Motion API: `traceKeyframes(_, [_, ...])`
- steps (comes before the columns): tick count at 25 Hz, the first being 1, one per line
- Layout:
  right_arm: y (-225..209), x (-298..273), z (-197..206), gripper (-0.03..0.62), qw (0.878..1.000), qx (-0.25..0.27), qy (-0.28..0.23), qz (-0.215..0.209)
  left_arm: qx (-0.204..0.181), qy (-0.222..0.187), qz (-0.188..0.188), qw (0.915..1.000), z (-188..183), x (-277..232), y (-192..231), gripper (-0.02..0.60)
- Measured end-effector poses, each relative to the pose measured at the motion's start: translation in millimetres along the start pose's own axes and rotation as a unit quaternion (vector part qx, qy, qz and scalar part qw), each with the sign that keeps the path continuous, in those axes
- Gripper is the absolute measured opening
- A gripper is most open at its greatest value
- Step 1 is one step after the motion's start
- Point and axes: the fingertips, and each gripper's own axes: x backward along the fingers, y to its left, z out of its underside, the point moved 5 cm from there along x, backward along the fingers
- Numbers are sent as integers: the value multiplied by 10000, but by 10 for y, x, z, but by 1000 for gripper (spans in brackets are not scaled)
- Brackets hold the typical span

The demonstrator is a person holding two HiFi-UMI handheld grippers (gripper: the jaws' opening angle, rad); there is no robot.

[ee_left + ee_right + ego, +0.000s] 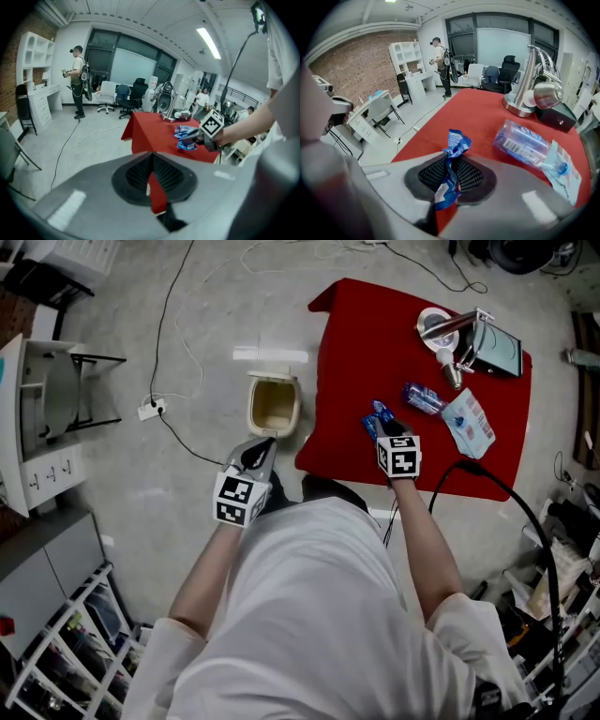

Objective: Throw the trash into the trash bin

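My right gripper (386,427) is shut on a crumpled blue wrapper (378,415) above the near left part of the red table (356,343). In the right gripper view the wrapper (453,150) sticks up from between the pressed pads. A clear plastic bottle (520,140) and a flat blue-and-white packet (563,169) lie on the table to the right. The beige trash bin (273,404) stands open on the floor left of the table. My left gripper (255,456) hovers just in front of the bin, shut and holding nothing.
A metal stand (450,329) and a black box (497,348) sit at the table's far right. A power strip (150,410) and cables lie on the floor left of the bin. A white desk (28,427) stands at the left. A person (77,79) stands far off.
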Motion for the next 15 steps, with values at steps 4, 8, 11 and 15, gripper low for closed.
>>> traceKeyframes(4, [227, -23, -129, 51, 10000, 36, -29, -63, 13, -60, -4, 10000, 34, 103, 136, 4])
traceKeyframes(8, [544, -62, -251, 51, 9997, 155, -36, -182, 68, -87, -57, 9999, 117, 256, 325, 4])
traceKeyframes(11, [813, -124, -328, 51, 9992, 261, -27, -310, 143, -97, -113, 9998, 195, 368, 481, 5])
traceKeyframes(15, [1207, -238, -435, 51, 9977, 427, -2, -518, 226, -138, -209, 9994, 276, 531, 706, 4])
